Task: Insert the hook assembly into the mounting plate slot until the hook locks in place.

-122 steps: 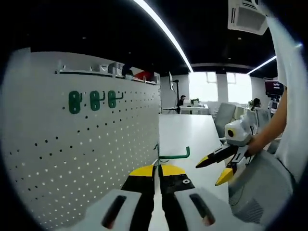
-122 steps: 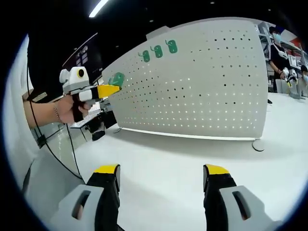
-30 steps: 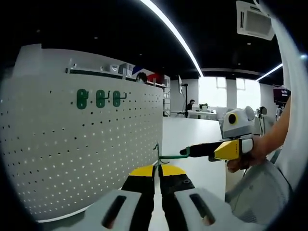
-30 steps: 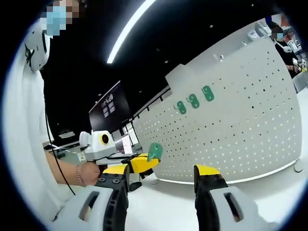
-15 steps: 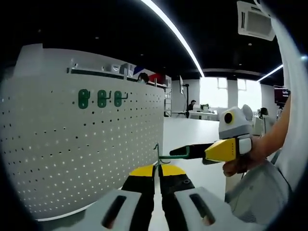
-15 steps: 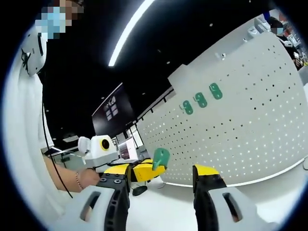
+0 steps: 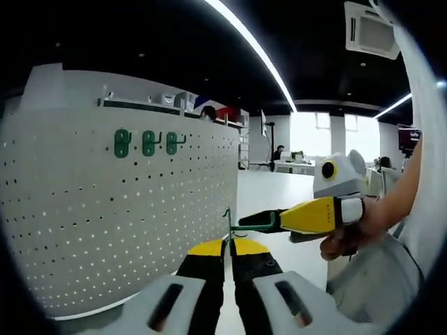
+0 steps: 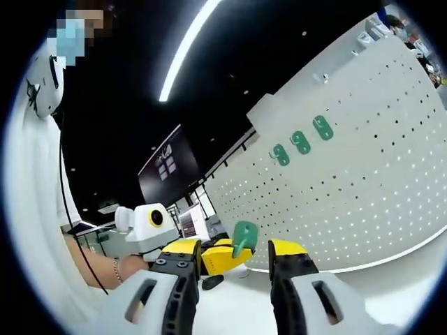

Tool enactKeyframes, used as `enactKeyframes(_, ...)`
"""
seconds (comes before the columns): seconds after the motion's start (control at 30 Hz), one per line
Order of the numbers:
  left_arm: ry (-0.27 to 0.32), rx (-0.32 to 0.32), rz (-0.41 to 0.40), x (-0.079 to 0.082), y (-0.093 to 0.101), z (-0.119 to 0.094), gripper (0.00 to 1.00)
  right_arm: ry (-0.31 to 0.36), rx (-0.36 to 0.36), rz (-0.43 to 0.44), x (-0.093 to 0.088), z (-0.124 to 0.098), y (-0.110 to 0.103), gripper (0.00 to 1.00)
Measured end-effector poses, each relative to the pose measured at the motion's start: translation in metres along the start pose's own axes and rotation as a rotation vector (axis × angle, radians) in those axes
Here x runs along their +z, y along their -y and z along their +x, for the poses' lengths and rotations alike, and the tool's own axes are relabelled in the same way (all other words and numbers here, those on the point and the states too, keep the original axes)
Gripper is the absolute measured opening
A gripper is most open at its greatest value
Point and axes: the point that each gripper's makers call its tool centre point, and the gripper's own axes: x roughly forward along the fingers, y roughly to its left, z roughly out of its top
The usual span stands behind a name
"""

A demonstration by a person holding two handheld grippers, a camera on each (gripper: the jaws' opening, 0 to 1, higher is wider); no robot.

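Right jaws nearer thin green hook (image 7: 250, 225)

My left tool (image 7: 228, 259) camera is looking along the white pegboard (image 7: 105, 223), close beside it. My right tool (image 8: 230, 269) camera is tilting up at that pegboard (image 8: 363, 181) from farther off. Both are seeing the board and three green hooks (image 7: 145, 143) (image 8: 300, 142).

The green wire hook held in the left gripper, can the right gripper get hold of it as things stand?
Probably yes. The right gripper has its jaws open on either side of the green wire hook, whose free arm juts clear of the shut left gripper, with nothing between.
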Motion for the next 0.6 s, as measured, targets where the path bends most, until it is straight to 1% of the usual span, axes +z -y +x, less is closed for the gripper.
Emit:
enactKeyframes(0.1, 0.002, 0.004, -0.002, 0.001, -0.001, 0.0, 0.03, -0.014, 0.01, 0.008, -0.002, 0.002, -0.001, 0.3)
enactKeyframes(0.37, 0.006, 0.008, -0.002, 0.002, -0.002, -0.001, 0.03, -0.021, 0.014, 0.018, -0.004, 0.005, -0.002, 0.23)
enactKeyframes(0.5, 0.006, 0.013, -0.001, 0.002, -0.002, -0.002, 0.03, -0.021, 0.014, 0.01, -0.004, 0.009, -0.001, 0.19)
enactKeyframes(0.6, 0.011, 0.015, -0.001, 0.003, -0.002, -0.002, 0.02, -0.035, 0.013, -0.009, -0.005, 0.012, 0.0, 0.15)
